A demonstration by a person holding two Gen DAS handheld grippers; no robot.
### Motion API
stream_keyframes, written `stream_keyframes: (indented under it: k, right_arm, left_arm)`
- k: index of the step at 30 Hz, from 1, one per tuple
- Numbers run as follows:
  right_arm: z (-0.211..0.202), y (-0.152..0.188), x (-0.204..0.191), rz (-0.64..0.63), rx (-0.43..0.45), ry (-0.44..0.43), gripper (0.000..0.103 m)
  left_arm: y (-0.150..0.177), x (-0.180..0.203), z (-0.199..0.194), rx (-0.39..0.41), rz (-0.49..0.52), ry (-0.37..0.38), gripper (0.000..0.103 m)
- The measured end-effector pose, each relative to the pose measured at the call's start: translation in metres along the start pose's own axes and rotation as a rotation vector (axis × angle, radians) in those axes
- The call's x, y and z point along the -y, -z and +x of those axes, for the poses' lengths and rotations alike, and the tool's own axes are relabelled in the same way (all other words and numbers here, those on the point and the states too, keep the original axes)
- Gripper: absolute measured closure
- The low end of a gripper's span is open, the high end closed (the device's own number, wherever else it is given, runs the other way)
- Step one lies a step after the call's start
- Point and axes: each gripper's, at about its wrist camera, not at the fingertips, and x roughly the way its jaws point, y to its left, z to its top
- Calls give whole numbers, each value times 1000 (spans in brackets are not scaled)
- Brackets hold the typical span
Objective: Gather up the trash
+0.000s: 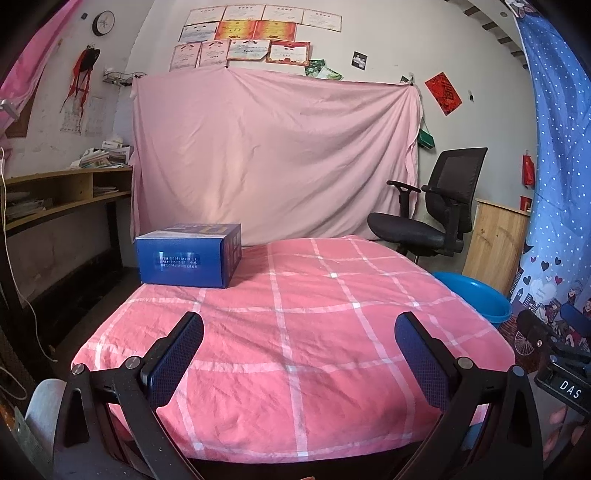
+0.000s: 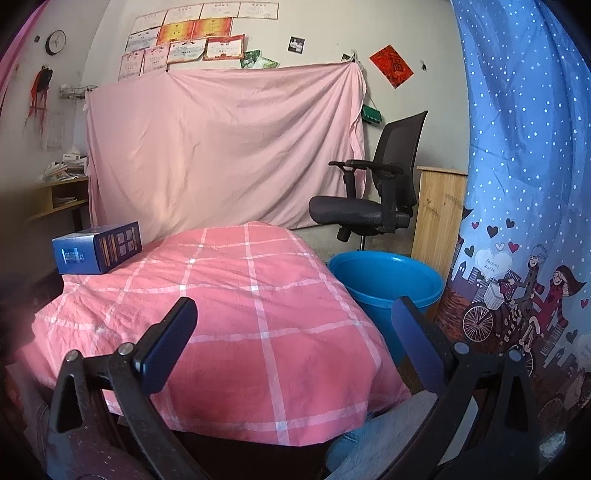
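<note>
Pink checked table [image 1: 295,332], bearing one blue box [image 1: 188,254] at its far left corner; blue bin [image 2: 388,284] on the floor beside its right edge; left gripper [image 1: 299,354] and right gripper [image 2: 295,343] both spread wide above the near edge, holding nothing.

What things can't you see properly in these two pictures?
- Inside the blue bucket: in the right wrist view only its rim and upper inner wall show; in the left wrist view the pink checked cloth covers most of it.
- Writing on the blue box: too small and shiny in both views.
- Under the table: the cloth hides it.
- Certificates on the wall: too small.
- Both tongs, left and right, are open, holding nothing.
</note>
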Motion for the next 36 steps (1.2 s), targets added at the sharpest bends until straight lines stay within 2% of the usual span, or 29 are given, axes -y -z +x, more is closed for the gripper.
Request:
stream_keyframes:
  k: [14,36]
  right_arm:
    - [14,4,1,8,-66,-8,0]
    - [13,4,3,21,-62,-3,0]
  left_arm:
    - [2,-2,5,-8,-5,-23,1]
    - [4,-1,5,-11,-8,-31,1]
